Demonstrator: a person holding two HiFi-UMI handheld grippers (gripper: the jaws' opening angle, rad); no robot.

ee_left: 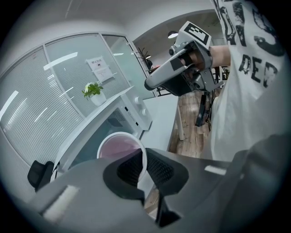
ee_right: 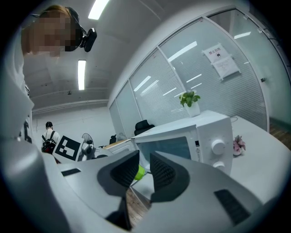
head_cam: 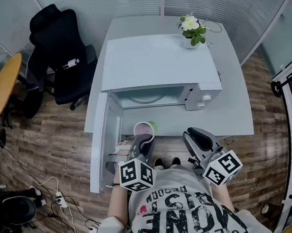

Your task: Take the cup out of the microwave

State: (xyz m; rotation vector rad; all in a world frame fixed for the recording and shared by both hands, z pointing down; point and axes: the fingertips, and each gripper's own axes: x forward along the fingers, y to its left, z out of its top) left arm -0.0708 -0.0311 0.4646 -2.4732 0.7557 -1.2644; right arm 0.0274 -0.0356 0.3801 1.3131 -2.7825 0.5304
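Note:
The cup (head_cam: 143, 129), white-rimmed, pinkish inside and green outside, hangs in front of the open microwave (head_cam: 157, 62), outside its cavity. My left gripper (head_cam: 143, 139) is shut on it; in the left gripper view the cup's (ee_left: 119, 148) near rim is pinched between the two ribbed pads of that gripper (ee_left: 144, 167). My right gripper (head_cam: 193, 134) hovers to the right of the cup over the table's front edge, open by a narrow gap with nothing in it. In the right gripper view a sliver of the green cup (ee_right: 137, 172) shows beyond that gripper (ee_right: 142, 170).
The microwave door (head_cam: 105, 142) swings out to the left, beside my left gripper. The grey table (head_cam: 231, 112) carries a small potted plant (head_cam: 192, 29) at its back right. A black office chair (head_cam: 60, 50) stands at the left, cables (head_cam: 57, 198) lie on the wooden floor.

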